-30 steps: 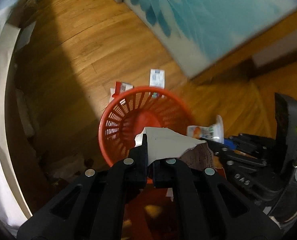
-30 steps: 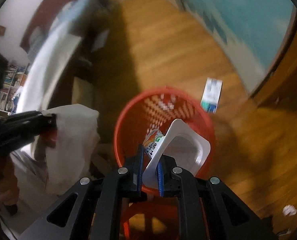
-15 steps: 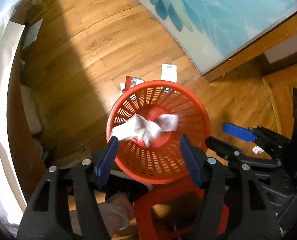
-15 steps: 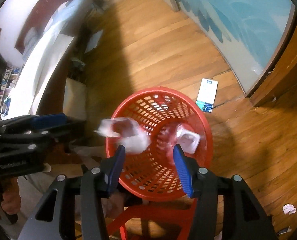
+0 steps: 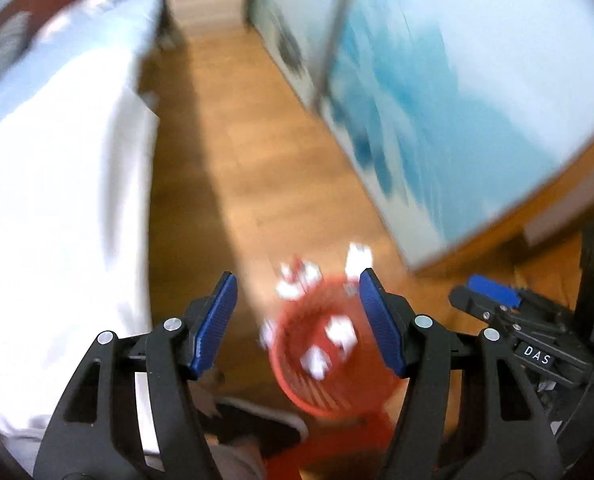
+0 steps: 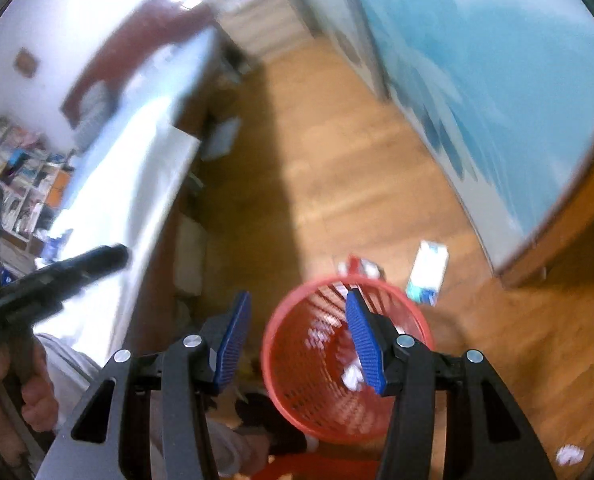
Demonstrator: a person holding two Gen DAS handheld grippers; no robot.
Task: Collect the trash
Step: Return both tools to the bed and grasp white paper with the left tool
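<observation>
A red slatted basket (image 5: 329, 360) stands on the wood floor, also in the right wrist view (image 6: 317, 364), with white scraps of trash (image 5: 339, 334) inside it. My left gripper (image 5: 297, 324) is open and empty, raised above the basket. My right gripper (image 6: 297, 340) is open and empty, over the basket's left rim. A white-and-blue carton (image 6: 427, 268) and a red-and-white wrapper (image 6: 359, 266) lie on the floor behind the basket. A crumpled white ball (image 6: 569, 455) lies on the floor at lower right. Both views are motion-blurred.
A bed with white sheets (image 5: 57, 208) runs along the left. A blue flower-patterned panel (image 5: 457, 100) leans at the right. A bookshelf (image 6: 21, 176) stands far left. A red stool (image 5: 337, 452) is under the basket. The person's foot (image 6: 273, 432) is beside it.
Both grippers opened and dropped their trash into the basket, then lifted and tilted up, so the basket now sits lower and smaller in both views.
</observation>
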